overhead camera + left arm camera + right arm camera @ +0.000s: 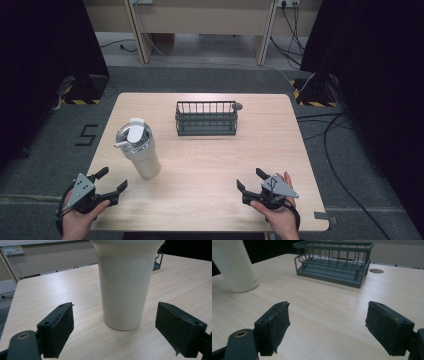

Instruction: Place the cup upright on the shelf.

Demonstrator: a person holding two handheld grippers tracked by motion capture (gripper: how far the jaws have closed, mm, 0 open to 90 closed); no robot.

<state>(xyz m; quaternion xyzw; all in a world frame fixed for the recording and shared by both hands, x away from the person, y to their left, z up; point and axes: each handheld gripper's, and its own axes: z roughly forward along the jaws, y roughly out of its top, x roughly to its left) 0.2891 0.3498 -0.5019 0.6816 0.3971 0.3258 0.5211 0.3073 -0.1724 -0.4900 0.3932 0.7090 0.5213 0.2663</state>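
Nothing is being gripped yet, so the work is looking barely begun. The cream tumbler (140,147) is standing upright on the worktop (210,200), left of centre, lid and straw on top. The left claw (111,181) is sitting at the near left corner, pointing at the tumbler; in the left gripper view its jaws are gaping wide on either side of the tumbler (124,287) base, pads well apart from the wall, touching nothing. The right claw (248,180) is resting at the near right edge, also with jaws spread apart and nothing between them in the right gripper view, aimed across bare wood toward the dark wire basket (334,262). The basket (206,118) is sitting empty near the far middle of the worktop, a small round hole just beside its right end. The tumbler (234,267) is showing at the far left of that view, well apart from the basket.

Judging from this: approach is roughly lined up on the left side, but reaching in, closing on the tumbler, lifting and any placing are all still remaining. Likely the left claw is going first.
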